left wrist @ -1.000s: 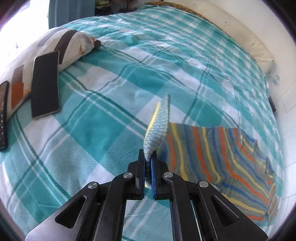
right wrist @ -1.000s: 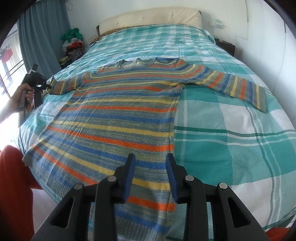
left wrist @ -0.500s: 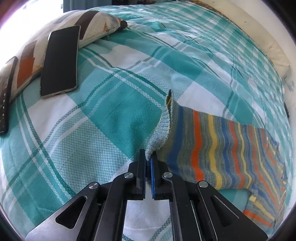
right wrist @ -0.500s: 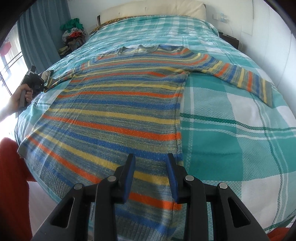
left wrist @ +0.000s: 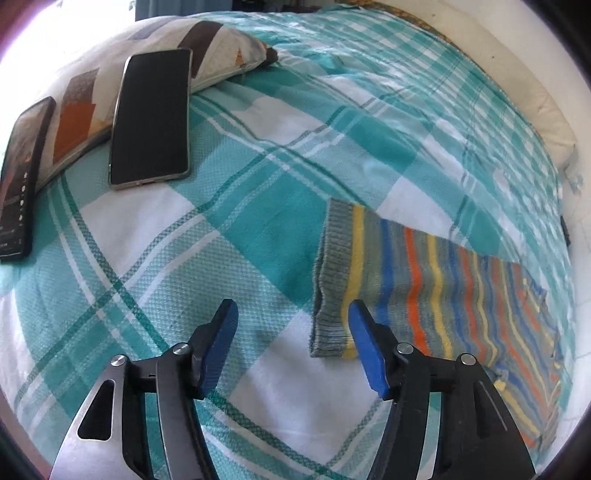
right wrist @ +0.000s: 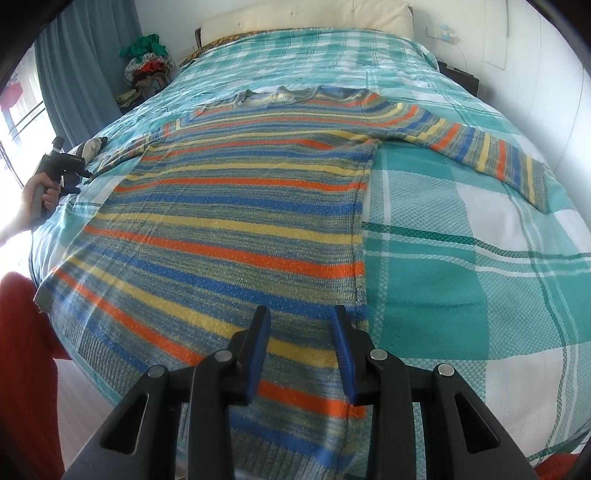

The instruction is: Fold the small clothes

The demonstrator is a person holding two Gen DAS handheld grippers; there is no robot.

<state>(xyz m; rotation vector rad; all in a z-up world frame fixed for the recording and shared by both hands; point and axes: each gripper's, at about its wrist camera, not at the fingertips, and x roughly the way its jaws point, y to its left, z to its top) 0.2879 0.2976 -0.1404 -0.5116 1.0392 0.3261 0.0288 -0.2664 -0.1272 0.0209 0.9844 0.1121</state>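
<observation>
A striped sweater in blue, orange, yellow and grey lies face down and spread out on the teal plaid bed. In the left wrist view its sleeve lies flat, grey cuff nearest me. My left gripper hovers just beside the cuff, its jaws opening, nothing between them; its right pad overlaps the cuff's edge in the picture. My right gripper stands open over the sweater's hem near the side seam, holding nothing. The other sleeve stretches to the right.
Two phones rest against a patterned pillow at the left. A hand holds the left gripper at the bed's left edge. A clothes pile and curtain stand at the far left, a headboard behind.
My left gripper lowered the sleeve cuff to the bed and let it go; the cuff now lies flat and the jaws stand apart. The right gripper stayed over the hem.
</observation>
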